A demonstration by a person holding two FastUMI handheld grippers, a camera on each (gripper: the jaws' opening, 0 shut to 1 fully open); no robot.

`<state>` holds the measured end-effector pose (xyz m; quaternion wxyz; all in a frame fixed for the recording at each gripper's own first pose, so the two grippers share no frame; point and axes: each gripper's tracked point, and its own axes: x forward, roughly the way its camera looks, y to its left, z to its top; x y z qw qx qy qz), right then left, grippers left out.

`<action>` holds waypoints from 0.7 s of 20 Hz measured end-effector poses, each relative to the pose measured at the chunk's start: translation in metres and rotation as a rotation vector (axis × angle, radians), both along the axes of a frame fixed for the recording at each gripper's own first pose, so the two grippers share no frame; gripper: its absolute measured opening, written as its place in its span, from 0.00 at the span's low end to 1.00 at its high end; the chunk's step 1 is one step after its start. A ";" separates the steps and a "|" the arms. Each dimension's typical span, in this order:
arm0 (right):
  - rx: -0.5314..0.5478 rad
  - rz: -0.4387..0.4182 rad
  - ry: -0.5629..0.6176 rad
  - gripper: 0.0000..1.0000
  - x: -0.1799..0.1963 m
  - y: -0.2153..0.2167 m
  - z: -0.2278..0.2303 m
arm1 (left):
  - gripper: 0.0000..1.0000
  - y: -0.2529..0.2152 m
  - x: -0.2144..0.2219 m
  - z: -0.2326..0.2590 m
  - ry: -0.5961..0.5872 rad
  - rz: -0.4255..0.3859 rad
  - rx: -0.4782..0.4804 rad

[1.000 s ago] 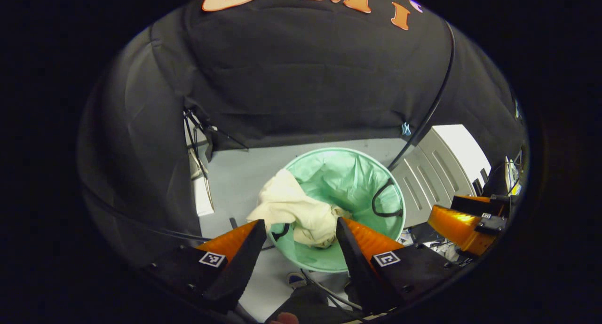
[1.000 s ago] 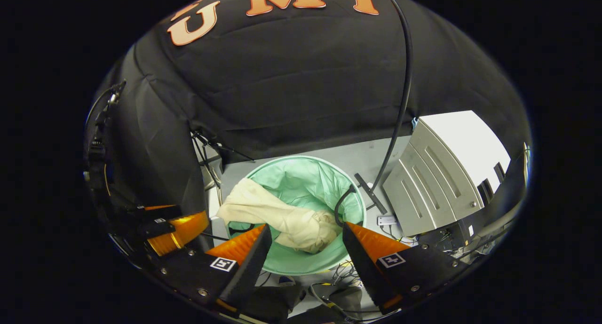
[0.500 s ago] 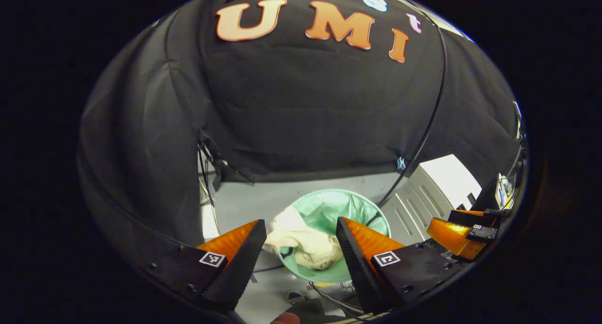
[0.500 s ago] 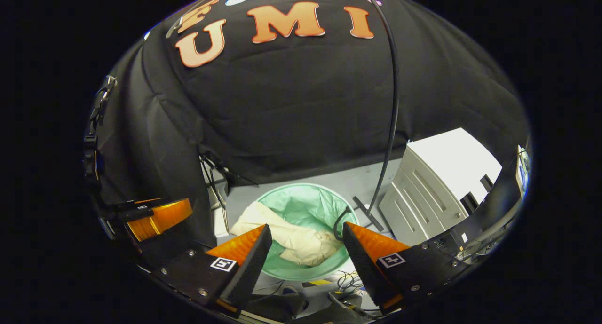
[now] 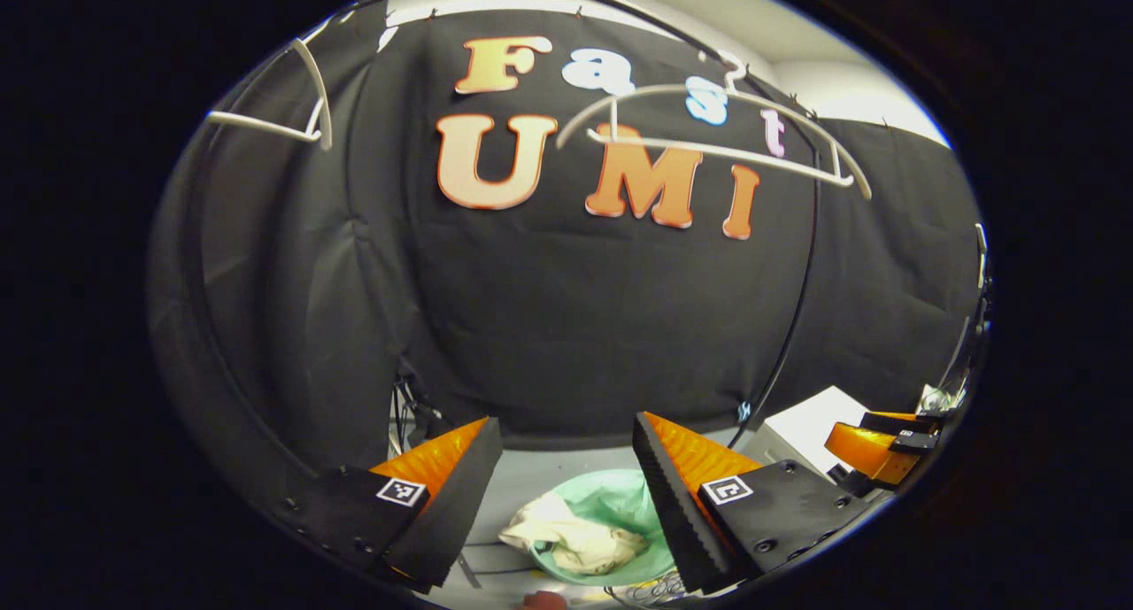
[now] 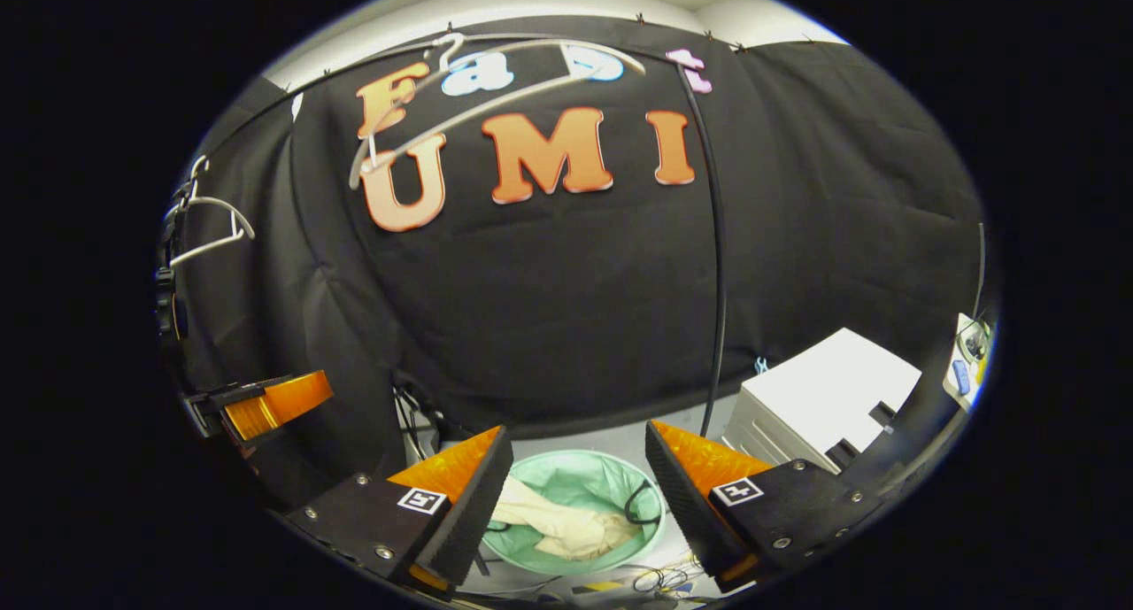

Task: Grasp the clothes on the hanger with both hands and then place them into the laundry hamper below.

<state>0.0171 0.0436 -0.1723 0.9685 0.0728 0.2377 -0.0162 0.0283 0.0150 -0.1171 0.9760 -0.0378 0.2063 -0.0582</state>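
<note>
- Left gripper view: you have raised your left gripper (image 5: pixel 562 468) since a second ago; its fingers stay spread apart and empty. The cream clothes (image 5: pixel 571 535) now sit small and far below, draped over the near-left rim of the green laundry hamper (image 5: pixel 620 504). A bare white hanger (image 5: pixel 717 145) has come into sight up on the wall. Your right gripper (image 5: pixel 872 446) shows at the far right.
- Right gripper view: your right gripper (image 6: pixel 575 482) has lifted too, fingers apart, holding nothing. The clothes (image 6: pixel 558 526) lie in the hamper (image 6: pixel 575 482) beside a white cabinet (image 6: pixel 823 406), and the hanger (image 6: pixel 478 101) hangs empty above.
</note>
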 end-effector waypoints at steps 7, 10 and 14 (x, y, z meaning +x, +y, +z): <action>-0.112 -0.006 -0.245 0.93 -0.001 -0.014 0.121 | 0.94 0.019 0.010 0.124 -0.244 0.030 -0.014; -0.165 -0.020 -0.359 0.93 -0.003 -0.022 0.168 | 0.99 0.020 0.001 0.154 -0.325 0.031 -0.044; -0.188 -0.034 -0.404 0.93 -0.014 -0.029 0.188 | 1.00 0.018 -0.011 0.161 -0.366 0.030 -0.031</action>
